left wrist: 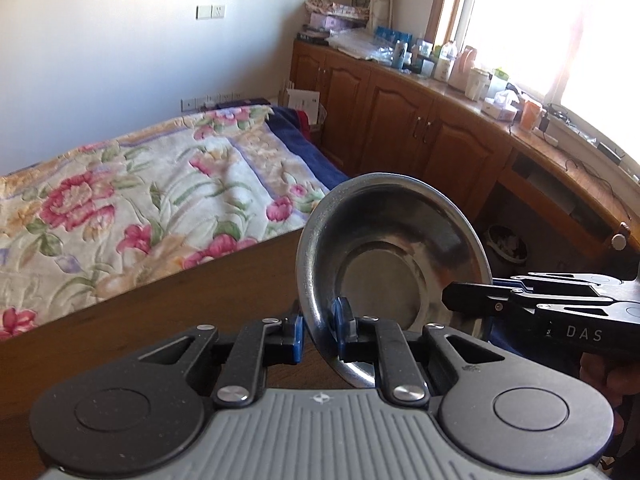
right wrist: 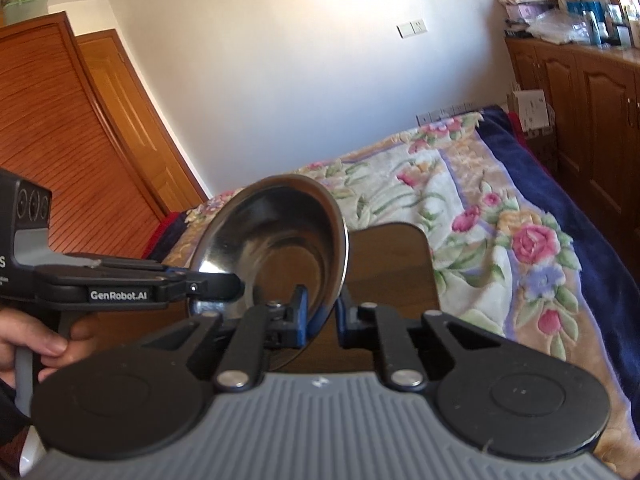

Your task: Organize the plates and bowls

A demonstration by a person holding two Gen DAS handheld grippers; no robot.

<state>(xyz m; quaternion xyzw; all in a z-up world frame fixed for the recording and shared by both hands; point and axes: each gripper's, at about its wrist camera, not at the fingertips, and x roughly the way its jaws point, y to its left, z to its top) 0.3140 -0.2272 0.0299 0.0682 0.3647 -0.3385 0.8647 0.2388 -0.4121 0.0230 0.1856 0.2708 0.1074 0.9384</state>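
Fingers of both grippers pinch opposite rims of the steel bowl (left wrist: 394, 256), tilted clear above the table (left wrist: 160, 320): left gripper (left wrist: 320, 330), right gripper (right wrist: 322, 316), likely steadying it.

A dark brown wooden table (left wrist: 168, 304) stands just beside a flower-quilted bed (left wrist: 132, 184).

Bright daylight from the window (left wrist: 560, 28) at upper right of the left wrist view, blown out to white there — soft glow on the wall (right wrist: 300, 60), glare on the steel bowl (right wrist: 276, 236), strong fisheye bending and dark corners, slight blur throughout.
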